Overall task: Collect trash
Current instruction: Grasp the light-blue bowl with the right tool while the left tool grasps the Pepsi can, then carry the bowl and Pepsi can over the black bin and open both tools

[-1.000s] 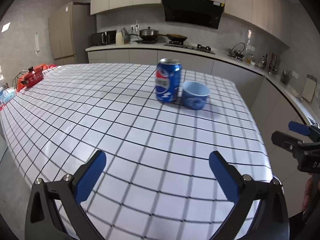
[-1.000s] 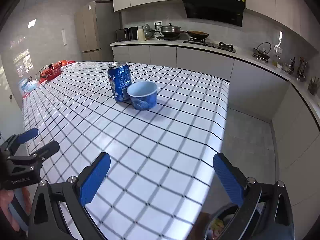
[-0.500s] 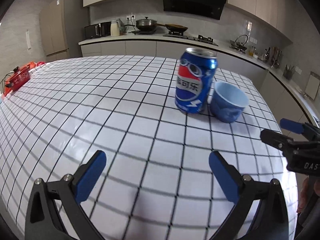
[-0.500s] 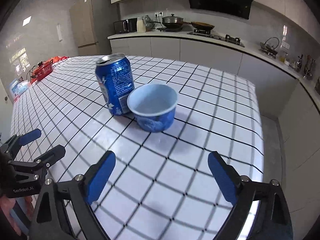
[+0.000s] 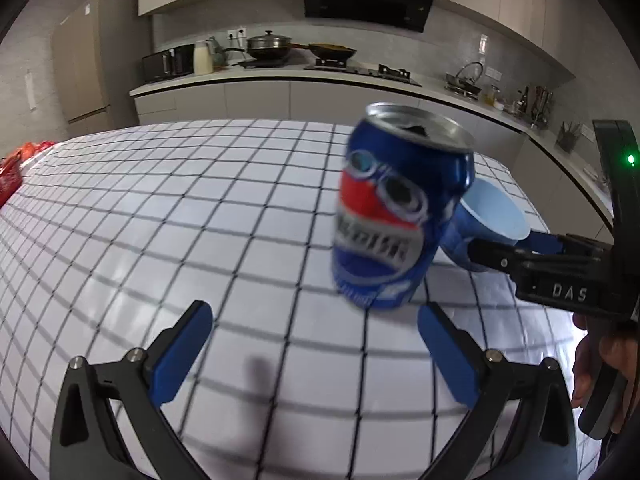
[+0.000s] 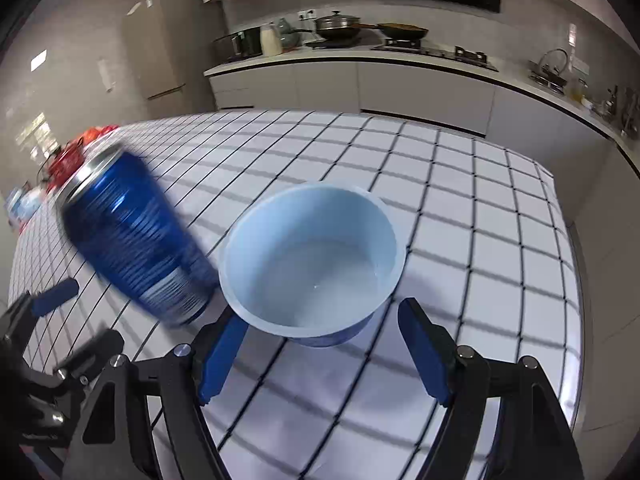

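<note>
We saw the blue soda can [image 5: 396,216] standing on the checked table [image 5: 200,220], motion-blurred, label unreadable. Left gripper [image 5: 316,356] was spread wide, holding nothing, the can just past its fingertips at 1 o'clock. The light blue cup [image 5: 496,216] sat touching or just beside the can at 3 o'clock, mostly hidden by the can and the other tool.

In the right wrist view the right gripper [image 6: 324,344] was wide open too, empty, its fingers [image 6: 424,344] flanking the cup [image 6: 312,260] near its base; contact couldn't be told. The can [image 6: 136,236] smeared at 9 o'clock, looking tilted, likely lens distortion. Cup's underside was cut off by its rim. Red items [image 6: 76,152] at the table's far edge were too blurred to name.
</note>
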Tool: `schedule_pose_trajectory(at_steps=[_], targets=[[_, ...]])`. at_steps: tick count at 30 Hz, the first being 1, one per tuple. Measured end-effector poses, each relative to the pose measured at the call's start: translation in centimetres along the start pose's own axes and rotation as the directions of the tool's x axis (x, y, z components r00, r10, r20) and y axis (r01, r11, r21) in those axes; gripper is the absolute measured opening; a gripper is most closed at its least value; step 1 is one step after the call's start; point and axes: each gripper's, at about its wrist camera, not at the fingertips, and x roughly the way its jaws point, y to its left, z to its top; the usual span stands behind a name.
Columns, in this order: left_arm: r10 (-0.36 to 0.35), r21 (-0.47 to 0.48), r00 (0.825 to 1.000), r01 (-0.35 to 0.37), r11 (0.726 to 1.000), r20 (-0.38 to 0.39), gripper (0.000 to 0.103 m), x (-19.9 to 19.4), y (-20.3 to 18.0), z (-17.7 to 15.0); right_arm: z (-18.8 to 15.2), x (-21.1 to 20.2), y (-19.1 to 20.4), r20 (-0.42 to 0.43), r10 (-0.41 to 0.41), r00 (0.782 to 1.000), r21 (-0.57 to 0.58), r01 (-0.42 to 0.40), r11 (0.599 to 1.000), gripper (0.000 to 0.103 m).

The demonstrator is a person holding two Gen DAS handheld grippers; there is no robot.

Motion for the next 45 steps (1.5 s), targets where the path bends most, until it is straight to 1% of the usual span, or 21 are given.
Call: schedule_pose_trajectory(at_steps=[4, 7, 10, 15, 19, 22, 24, 26, 27, 28, 30, 32, 38, 43, 45], targets=[[-0.022, 0.009, 1.000, 0.022, 1.000, -0.001, 0.103, 1.7, -1.5, 1.5, 1.0, 0.7, -1.2, -0.005, -0.011, 1.000, 0.011, 0.011, 1.000, 0.079], [-0.024, 0.002, 1.000, 0.024, 1.000, 0.006, 0.102, 2.7, -1.7, 2.9, 1.5, 1.5, -1.9, -0.013, -0.008, 1.000, 0.024, 0.009, 1.000, 0.079], [-0.031, 0.001, 1.000, 0.031, 1.000, -0.005, 0.100, 4.0, -1.4, 4.1, 2.1, 2.5, -2.1, -0.019, -0.005, 1.000, 0.038, 0.006, 0.999, 0.079], [-0.025, -0.010, 0.999, 0.025, 1.000, -0.037, 0.098, 5.8, -0.7, 5.5, 3.2, 3.9, -2.0, -0.017, -0.012, 1.000, 0.041, 0.013, 0.999, 0.079], [-0.023, -0.030, 0.998, 0.022, 0.999, -0.058, 0.098, 6.4, -0.1, 5.7, 4.0, 4.6, -2.0, -0.018, -0.014, 1.000, 0.045, 0.015, 0.999, 0.079], [-0.025, -0.037, 0.999, 0.023, 0.999, -0.046, 0.098, 5.0, -0.1, 4.7, 4.1, 4.4, -1.7, -0.014, -0.021, 1.000, 0.039, 0.021, 0.999, 0.079], [-0.029, -0.048, 0.999, 0.027, 0.998, -0.029, 0.098, 4.2, -0.1, 4.2, 4.0, 4.2, -1.6, -0.006, -0.042, 0.999, 0.032, 0.042, 0.999, 0.079], [-0.027, -0.063, 0.999, 0.026, 0.998, -0.022, 0.096, 4.1, 0.0, 4.2, 4.1, 4.3, -1.6, -0.008, -0.042, 0.999, 0.039, 0.042, 0.998, 0.079], [-0.034, -0.069, 0.999, 0.032, 0.997, -0.026, 0.087, 4.4, 0.1, 4.4, 4.2, 4.5, -1.6, -0.016, -0.043, 0.999, 0.042, 0.043, 0.998, 0.078], [-0.049, -0.076, 0.998, 0.047, 0.996, -0.027, 0.069, 4.4, 0.2, 4.4, 4.2, 4.6, -1.5, -0.017, -0.049, 0.999, 0.041, 0.050, 0.998, 0.078], [-0.044, -0.079, 0.999, 0.042, 0.996, -0.025, 0.069, 4.7, 0.2, 4.9, 4.3, 4.4, -1.3, -0.009, -0.046, 0.999, 0.039, 0.046, 0.998, 0.077], [-0.057, -0.092, 0.998, 0.055, 0.994, -0.016, 0.068, 4.4, 0.4, 4.9, 4.2, 3.8, -1.1, 0.004, -0.047, 0.999, 0.040, 0.046, 0.998, 0.077], [-0.049, -0.053, 0.999, 0.050, 0.997, 0.023, 0.066, 2.4, -0.4, 5.1, 3.6, 1.1, -0.3, 0.040, -0.043, 0.998, 0.018, 0.042, 0.999, 0.077], [-0.053, -0.019, 0.996, 0.055, 0.998, 0.067, 0.066, -0.4, -1.4, 4.8, 2.6, -2.4, 0.4, 0.073, -0.047, 0.996, -0.003, 0.047, 0.999, 0.077], [-0.055, -0.013, 0.996, 0.056, 0.998, 0.071, 0.065, -0.8, -1.6, 4.6, 2.0, -3.9, 0.4, 0.084, -0.047, 0.995, -0.010, 0.048, 0.999, 0.077]])
